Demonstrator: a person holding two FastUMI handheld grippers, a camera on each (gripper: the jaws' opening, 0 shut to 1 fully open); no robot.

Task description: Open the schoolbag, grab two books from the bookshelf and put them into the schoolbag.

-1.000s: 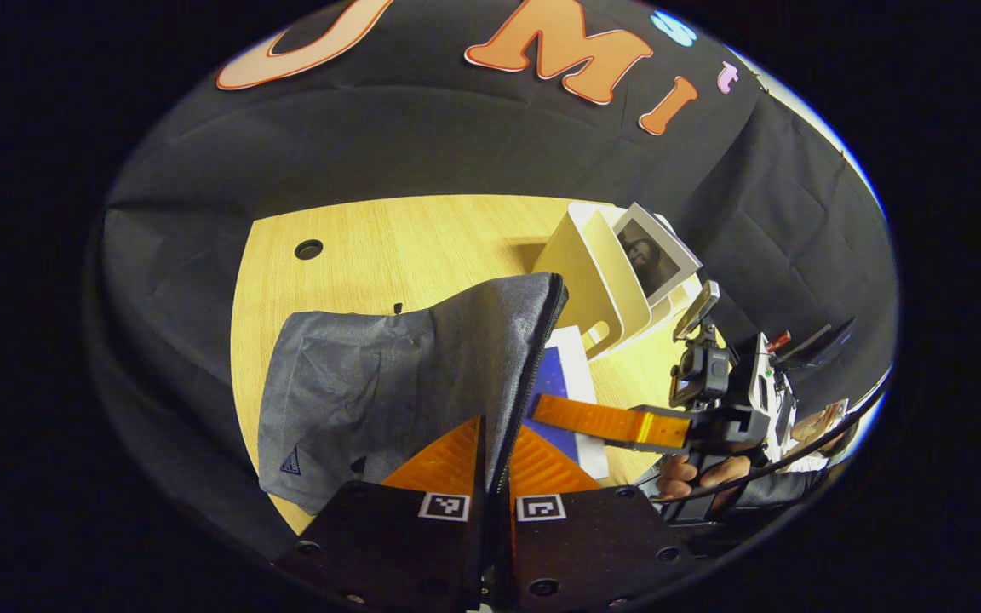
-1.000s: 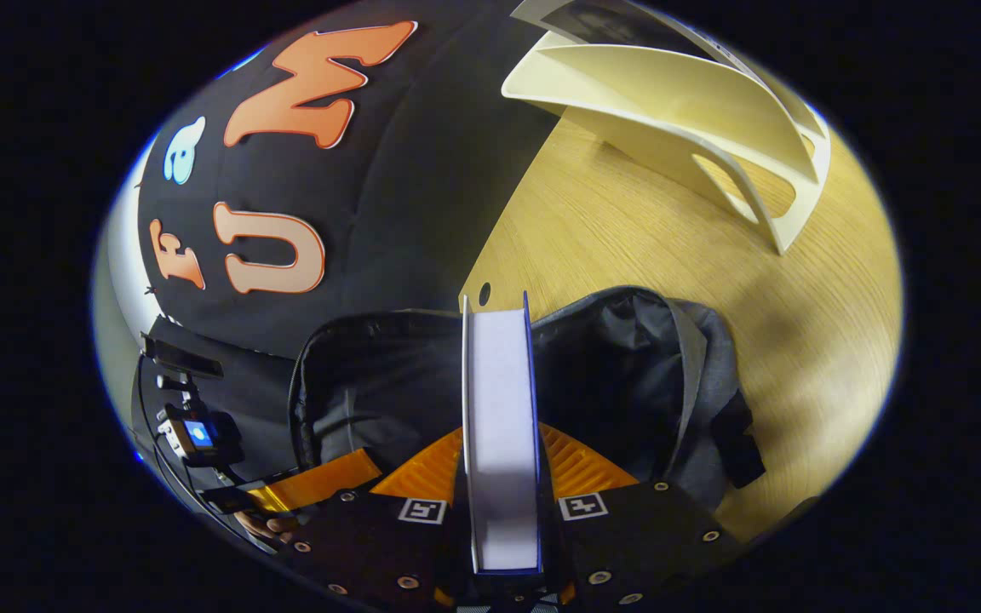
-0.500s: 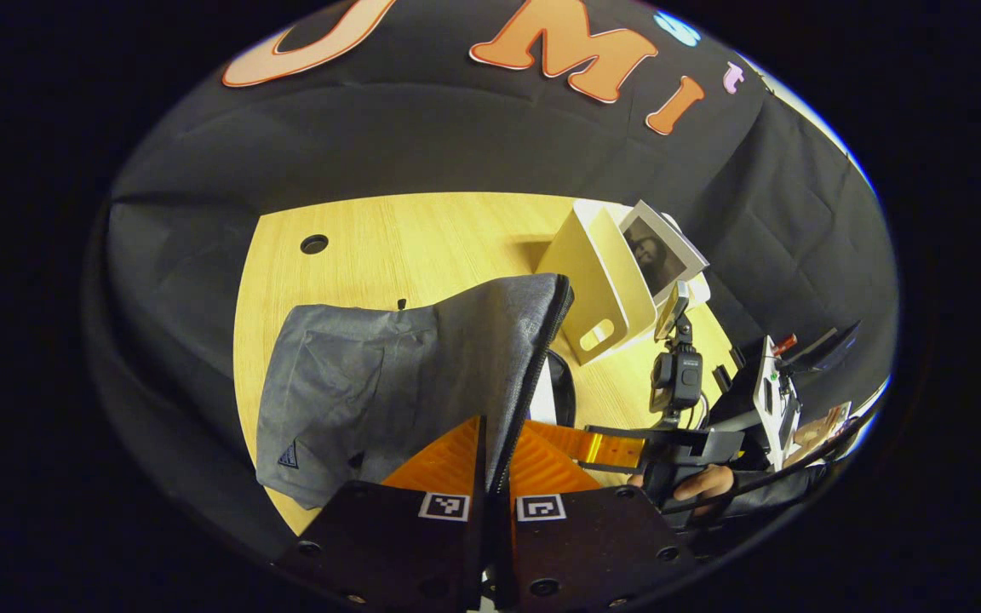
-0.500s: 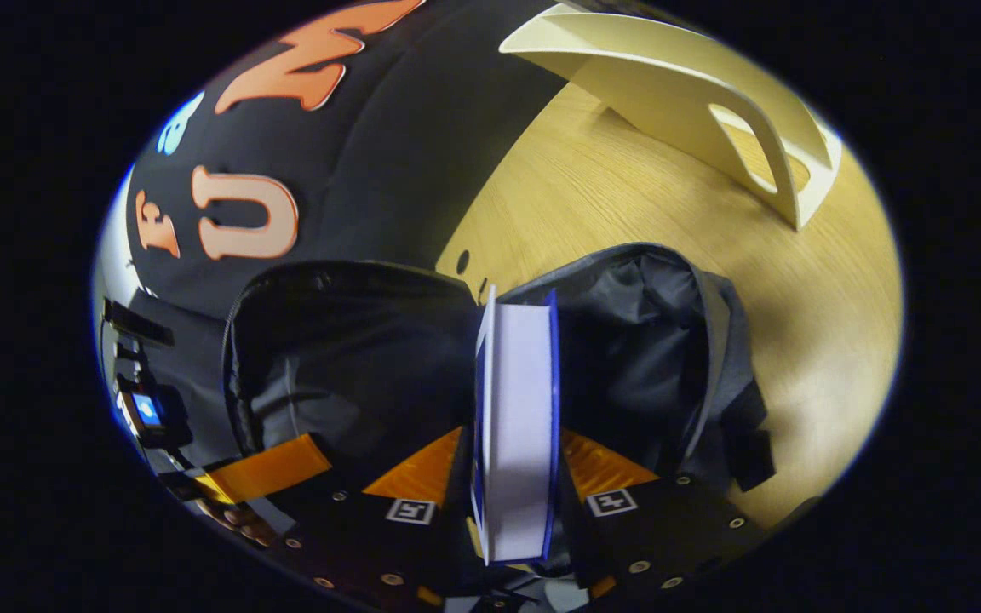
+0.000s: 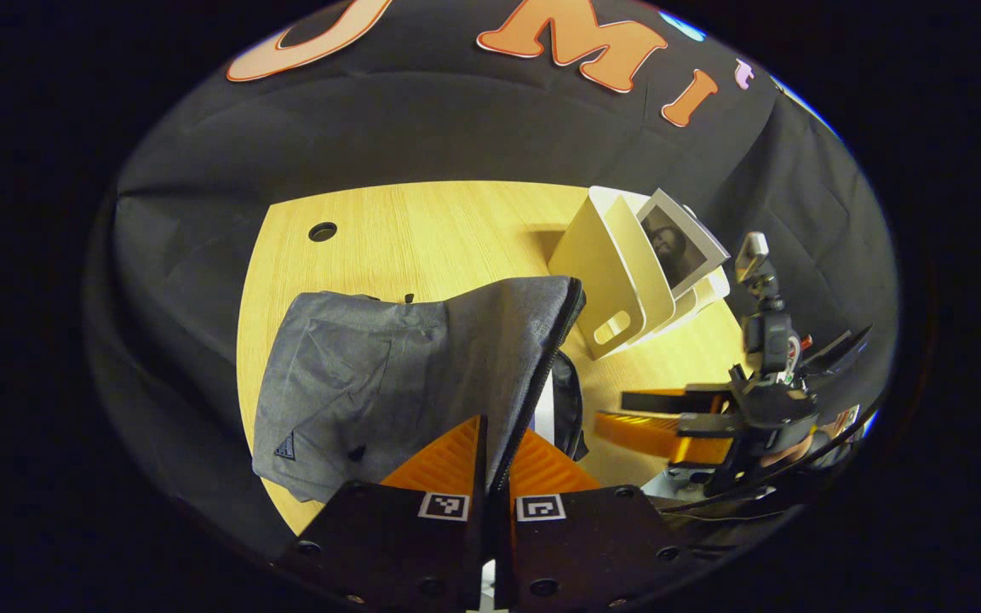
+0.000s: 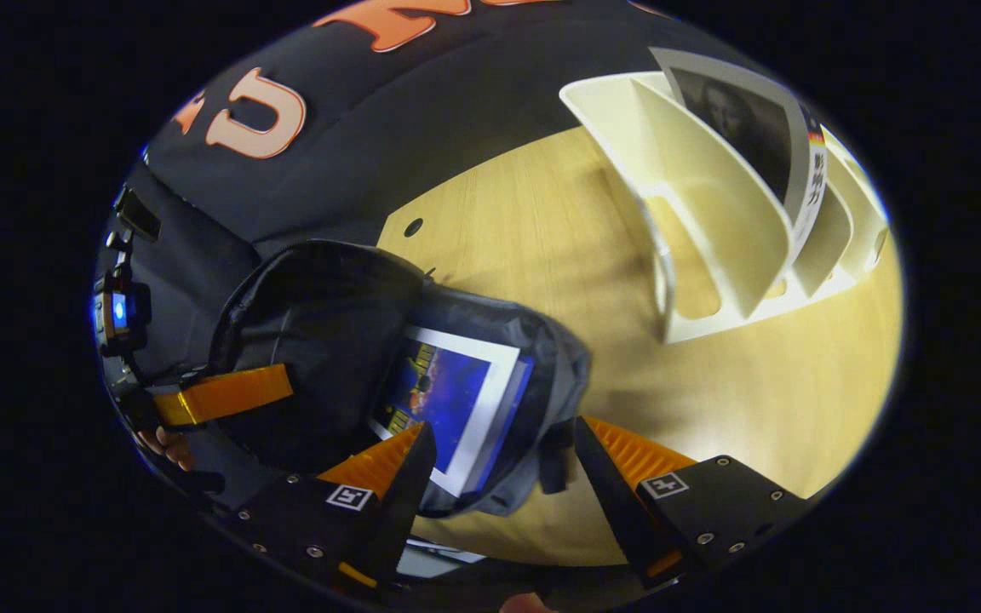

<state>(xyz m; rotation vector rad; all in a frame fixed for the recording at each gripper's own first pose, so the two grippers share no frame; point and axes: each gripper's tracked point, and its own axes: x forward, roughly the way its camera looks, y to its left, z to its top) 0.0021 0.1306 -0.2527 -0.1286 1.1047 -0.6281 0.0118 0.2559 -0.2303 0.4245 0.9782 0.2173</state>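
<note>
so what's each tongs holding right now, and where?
Left tongs: shut on the schoolbag's zipper-edged flap. Right tongs: open, holding nothing.

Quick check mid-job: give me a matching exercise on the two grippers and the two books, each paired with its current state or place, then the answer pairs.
Things:
1. left gripper
2. right gripper
3. blue book
4. book with the dark cover picture

States:
A. lying inside the open schoolbag
B. open, holding nothing
C. standing in the bookshelf
D. shut on the schoolbag's raised flap

Pairs: 1-D, 2-B, 3-A, 4-C
</note>
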